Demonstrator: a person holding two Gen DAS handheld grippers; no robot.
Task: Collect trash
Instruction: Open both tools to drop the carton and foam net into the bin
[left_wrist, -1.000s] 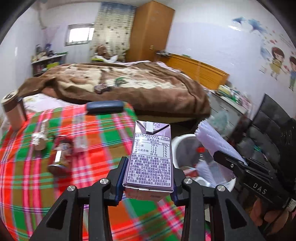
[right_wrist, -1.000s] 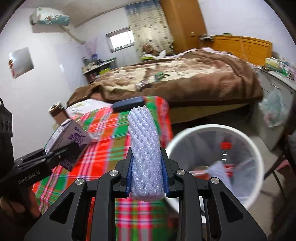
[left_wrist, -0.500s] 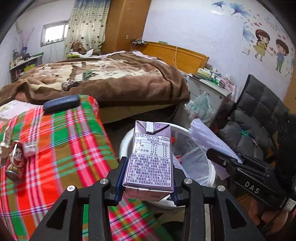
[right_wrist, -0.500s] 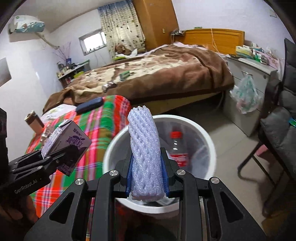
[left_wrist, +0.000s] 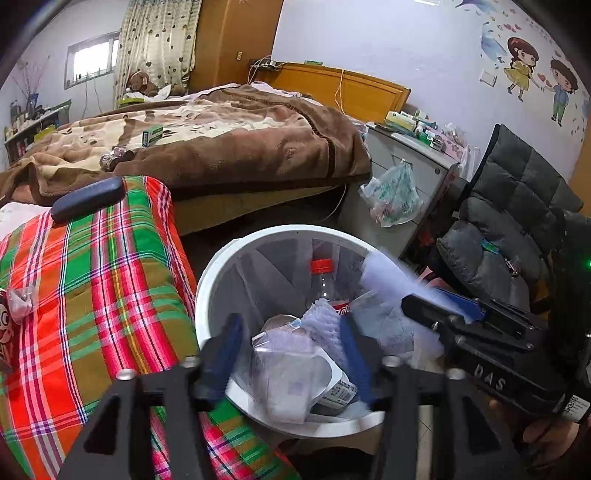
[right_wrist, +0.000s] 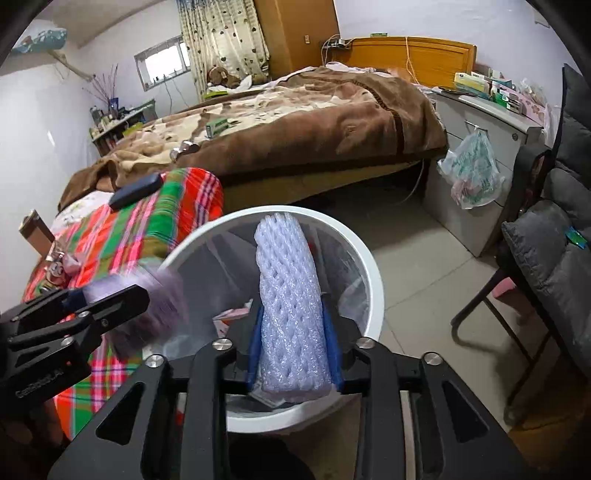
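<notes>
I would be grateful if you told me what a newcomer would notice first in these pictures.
Probably the white trash bin beside the plaid-covered table. Over it, the right claw, jaws opening, has a white foam net sleeve between them. The left claw, also opening, has a blurred purple carton dropping away.

Plaid-cloth counter (left_wrist: 110, 280): dark flat case (left_wrist: 88, 198) at far edge, small can w/ cartoon face (left_wrist: 5, 332) + clear wrapper (left_wrist: 22, 302) at left. Floor (right_wrist: 424, 266), tiled: white bin (right_wrist: 373, 295) just beside counter, chair legs to right
</notes>
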